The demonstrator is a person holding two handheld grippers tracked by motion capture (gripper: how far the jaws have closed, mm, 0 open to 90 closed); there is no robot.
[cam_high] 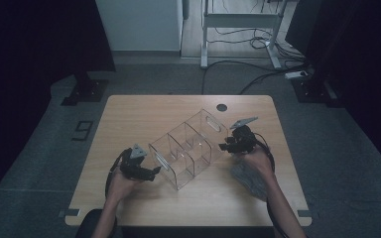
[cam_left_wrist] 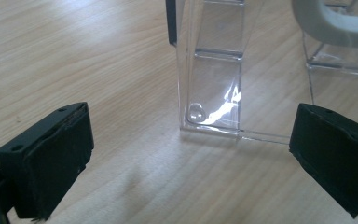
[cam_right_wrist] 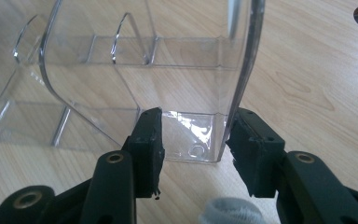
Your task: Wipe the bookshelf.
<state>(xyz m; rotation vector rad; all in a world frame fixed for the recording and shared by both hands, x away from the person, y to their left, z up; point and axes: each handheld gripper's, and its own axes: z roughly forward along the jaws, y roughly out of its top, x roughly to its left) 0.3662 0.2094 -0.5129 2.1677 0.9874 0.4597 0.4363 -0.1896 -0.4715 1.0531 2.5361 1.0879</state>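
High view is showing a clear, partitioned acrylic organizer (cam_high: 188, 148); left gripper (cam_high: 149, 173) gaping wide, right gripper (cam_high: 226, 147) half-closed astride its corner.

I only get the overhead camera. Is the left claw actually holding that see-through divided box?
Observer: No. The left gripper has its jaws wide apart with nothing between the pads. The near corner of the clear organizer stands just ahead of them.
Operator: And the claw on the other side?
Observer: The right gripper has one jaw on each side of the organizer's end section. I cannot tell whether the pads press on it.
Operator: Any small detail I'm missing from up here?
Observer: A round clear foot sits in the organizer's bottom corner.
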